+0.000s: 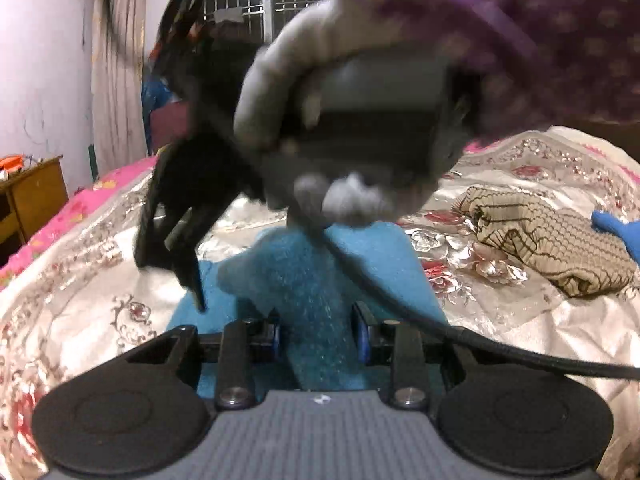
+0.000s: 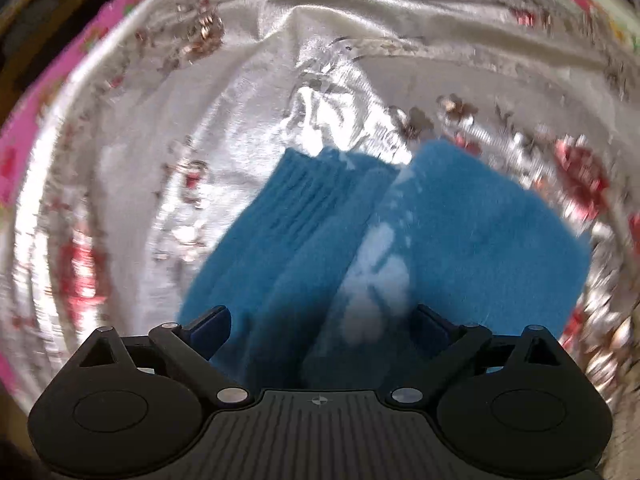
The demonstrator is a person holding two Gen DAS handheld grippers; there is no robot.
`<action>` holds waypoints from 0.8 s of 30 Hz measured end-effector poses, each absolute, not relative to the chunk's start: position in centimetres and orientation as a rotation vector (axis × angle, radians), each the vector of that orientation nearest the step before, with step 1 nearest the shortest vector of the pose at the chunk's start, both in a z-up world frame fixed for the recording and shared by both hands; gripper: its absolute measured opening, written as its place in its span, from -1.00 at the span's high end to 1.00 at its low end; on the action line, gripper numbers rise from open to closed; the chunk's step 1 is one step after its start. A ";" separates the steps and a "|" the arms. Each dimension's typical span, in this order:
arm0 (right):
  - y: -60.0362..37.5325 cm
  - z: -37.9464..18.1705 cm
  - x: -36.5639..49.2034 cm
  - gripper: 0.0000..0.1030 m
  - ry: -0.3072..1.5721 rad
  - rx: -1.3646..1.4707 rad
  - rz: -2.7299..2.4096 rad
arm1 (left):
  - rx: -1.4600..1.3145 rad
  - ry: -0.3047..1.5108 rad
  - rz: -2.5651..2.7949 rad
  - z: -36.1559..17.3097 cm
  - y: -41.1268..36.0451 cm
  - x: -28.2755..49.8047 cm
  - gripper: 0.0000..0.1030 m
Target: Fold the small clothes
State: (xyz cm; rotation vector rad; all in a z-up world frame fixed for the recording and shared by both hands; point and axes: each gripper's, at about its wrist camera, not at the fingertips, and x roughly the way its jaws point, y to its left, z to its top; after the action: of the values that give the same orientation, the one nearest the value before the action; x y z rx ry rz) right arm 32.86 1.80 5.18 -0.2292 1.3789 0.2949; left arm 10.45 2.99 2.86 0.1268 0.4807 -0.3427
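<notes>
A small blue fuzzy garment (image 1: 316, 292) lies on the floral bedspread (image 1: 100, 300). My left gripper (image 1: 318, 338) has its jaws partly closed, with a raised fold of the blue cloth between its blue pads. The right gripper (image 1: 192, 280), held by a gloved hand (image 1: 320, 92), hangs above the garment's far left part. In the right wrist view the same blue garment (image 2: 460, 240) with a ribbed cuff (image 2: 296, 196) fills the space under my right gripper (image 2: 320, 328), whose jaws are spread wide. A white print (image 2: 376, 264) shows on the cloth.
A beige patterned knit garment (image 1: 552, 240) lies bunched on the bed at the right, with another blue item (image 1: 616, 232) beyond it. A wooden bedside table (image 1: 32, 196) stands at the left. A black cable (image 1: 440, 324) runs across above the left gripper.
</notes>
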 end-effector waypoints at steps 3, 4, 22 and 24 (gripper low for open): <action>0.7 4.6 32.7 -0.25 1.341 -0.264 0.264 | 0.063 0.509 -0.362 2.9 4.2 10.5 0.34; -0.1 4.9 32.6 0.11 1.343 -0.224 0.273 | 0.032 0.519 -0.368 3.0 4.8 10.4 0.38; 3.0 2.8 31.4 -0.10 1.221 0.283 0.338 | -0.703 0.766 -0.194 -3.4 21.0 12.4 0.38; 3.6 3.2 31.2 -0.40 1.200 0.319 0.359 | -0.688 0.766 -0.178 -3.4 21.4 12.1 0.35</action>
State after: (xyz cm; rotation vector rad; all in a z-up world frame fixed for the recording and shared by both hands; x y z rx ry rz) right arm 31.19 3.57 3.16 0.3192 1.2000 0.3591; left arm 12.12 21.43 -3.44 -0.6885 0.7664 -0.1783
